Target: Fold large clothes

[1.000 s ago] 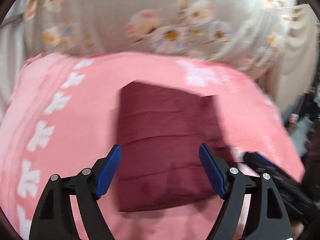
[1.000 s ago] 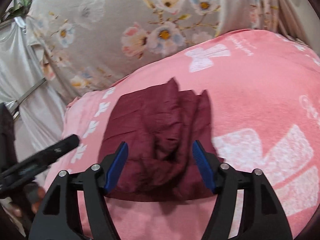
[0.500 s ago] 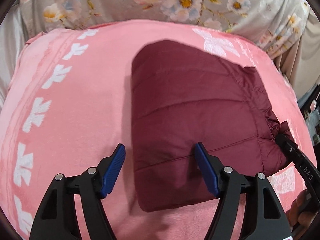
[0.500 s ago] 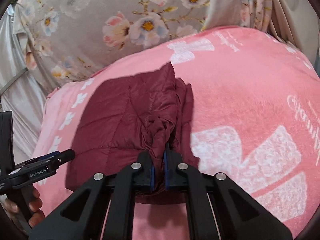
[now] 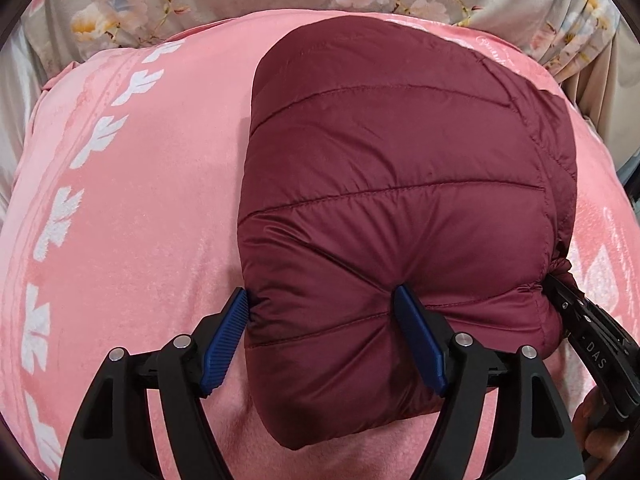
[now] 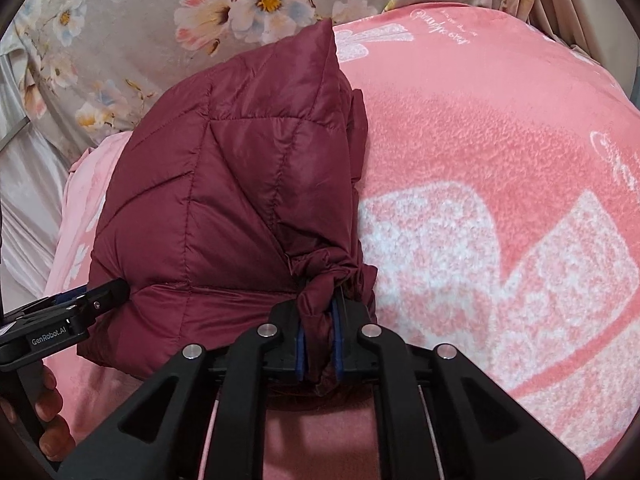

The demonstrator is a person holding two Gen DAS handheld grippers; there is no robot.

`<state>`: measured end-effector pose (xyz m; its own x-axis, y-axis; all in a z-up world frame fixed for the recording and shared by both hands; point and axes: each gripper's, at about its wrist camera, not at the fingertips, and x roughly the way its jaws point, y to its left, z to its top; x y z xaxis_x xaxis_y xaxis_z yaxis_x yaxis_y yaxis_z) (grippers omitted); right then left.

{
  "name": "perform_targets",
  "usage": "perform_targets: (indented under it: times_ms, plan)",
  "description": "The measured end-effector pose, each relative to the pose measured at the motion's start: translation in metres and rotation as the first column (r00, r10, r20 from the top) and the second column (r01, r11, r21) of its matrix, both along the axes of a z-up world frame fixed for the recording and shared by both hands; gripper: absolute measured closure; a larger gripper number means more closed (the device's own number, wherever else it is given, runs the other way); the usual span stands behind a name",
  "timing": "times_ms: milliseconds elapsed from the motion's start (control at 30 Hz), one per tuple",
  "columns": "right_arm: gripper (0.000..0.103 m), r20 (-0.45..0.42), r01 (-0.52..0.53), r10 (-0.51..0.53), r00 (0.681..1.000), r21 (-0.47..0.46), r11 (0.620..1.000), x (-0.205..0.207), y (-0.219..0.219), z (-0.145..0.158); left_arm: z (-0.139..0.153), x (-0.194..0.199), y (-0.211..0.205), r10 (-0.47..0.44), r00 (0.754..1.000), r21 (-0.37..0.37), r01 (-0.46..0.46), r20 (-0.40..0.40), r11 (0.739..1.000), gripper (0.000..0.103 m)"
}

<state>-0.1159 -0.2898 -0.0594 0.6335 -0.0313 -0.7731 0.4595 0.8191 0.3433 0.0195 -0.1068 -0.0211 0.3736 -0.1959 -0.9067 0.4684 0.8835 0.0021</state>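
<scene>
- A folded maroon quilted jacket (image 5: 400, 184) lies on a pink blanket (image 5: 140, 200) printed with white leaf and bow motifs, spread over a bed.
- My right tongs (image 6: 318, 354) are clenched on a bunched edge of the jacket at its near right corner.
- My left tongs (image 5: 324, 340) straddle the near left corner, blue pads (image 5: 224, 344) pressing into the padding on both sides while the jaws are opening.
- Behind the bed hangs grey flowered fabric (image 6: 120, 20); pale cloth (image 6: 24, 208) drapes at left.
- My fingers (image 6: 48, 400) show beneath the left handle.
</scene>
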Motion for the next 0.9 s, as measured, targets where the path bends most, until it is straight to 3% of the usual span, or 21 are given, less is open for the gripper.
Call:
perform_targets:
  times_ms: [267,467,567,667,733,800,900]
  plan:
    - [0.095,0.001,-0.006,0.006,1.0,-0.078,0.997,0.001,0.01,-0.003,-0.013,0.004,-0.004,-0.004,1.0,0.019,0.004,0.013,1.0,0.026]
    - [0.095,0.007,-0.008,0.009,1.0,-0.07,0.998,0.003,0.008,-0.005,-0.02,0.001,-0.008,-0.016,0.999,0.031,0.015,0.048,0.999,0.025]
    - [0.094,0.029,-0.009,0.009,1.0,-0.009,1.0,-0.001,0.0,-0.005,-0.019,0.004,-0.003,-0.017,0.999,-0.001,0.017,0.029,1.0,0.025]
    - [0.091,0.012,0.018,-0.019,1.0,0.082,0.996,-0.009,-0.016,0.007,-0.005,0.014,0.013,-0.018,0.998,-0.059,0.015,-0.057,0.998,0.034]
    - [0.08,0.049,0.053,-0.058,0.997,0.091,0.994,-0.016,-0.029,0.03,0.015,0.022,0.026,-0.005,0.999,-0.084,0.002,-0.042,0.996,0.035]
    - [0.077,0.1,0.076,-0.082,0.992,0.068,0.995,-0.014,-0.042,0.057,0.042,0.034,0.034,0.026,0.999,-0.095,-0.022,0.034,0.995,0.037]
    - [0.054,0.176,0.084,-0.097,0.98,0.076,0.994,0.009,-0.061,0.089,0.079,0.063,0.026,0.057,0.99,-0.107,-0.044,0.127,0.993,0.037]
